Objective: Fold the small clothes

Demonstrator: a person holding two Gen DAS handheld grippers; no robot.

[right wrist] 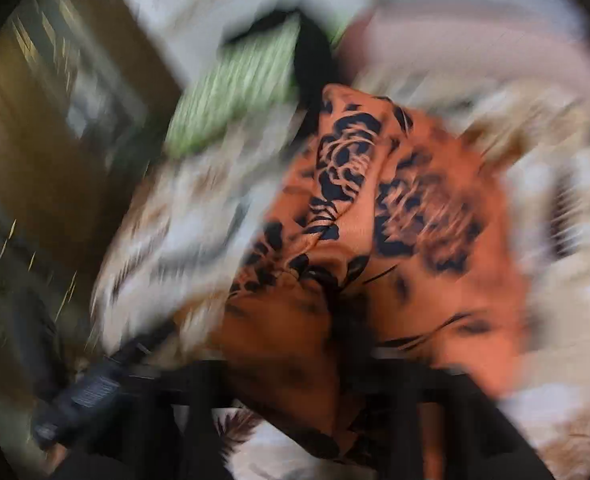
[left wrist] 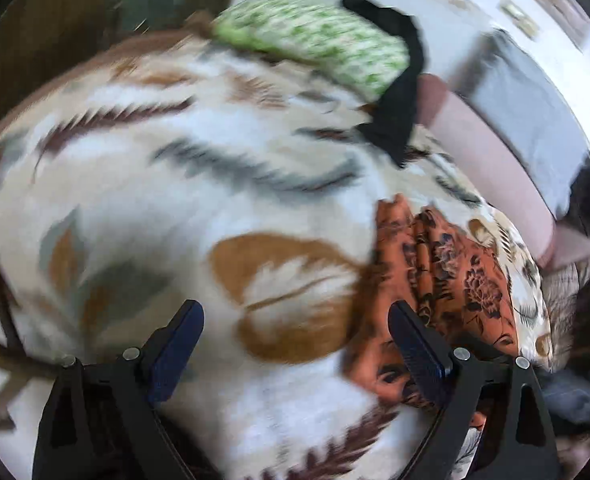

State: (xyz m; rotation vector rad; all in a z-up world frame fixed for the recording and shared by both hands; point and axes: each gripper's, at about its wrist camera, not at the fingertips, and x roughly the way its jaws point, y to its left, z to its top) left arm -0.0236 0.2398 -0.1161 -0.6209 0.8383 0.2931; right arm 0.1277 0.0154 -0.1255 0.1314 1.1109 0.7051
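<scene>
The left gripper (left wrist: pixel 295 344) fills the bottom of its frame with its blue pads spread wide and nothing between them; only the leaf-print bedspread (left wrist: pixel 143 168) shows in the gap. Just behind its right-hand finger, at lower right of that frame, lies the orange flowered garment (left wrist: pixel 447 280), bunched and creased on the bed. In the right wrist view the same garment (right wrist: pixel 395 208) crowds the centre and drapes over the dark frame of the right gripper (right wrist: pixel 319 408). Blur hides that gripper's fingers, so I cannot tell whether they are apart or pinching the cloth. Farther off, at the top of the left view, a green-and-white piece (left wrist: pixel 315 40) sits with a black garment (left wrist: pixel 399 80) across it.

The step in hand looks like spreading the orange piece flat. Doing it well means finding two opposite edges, gripping one layer only, and drawing them apart until the creases go.
</scene>
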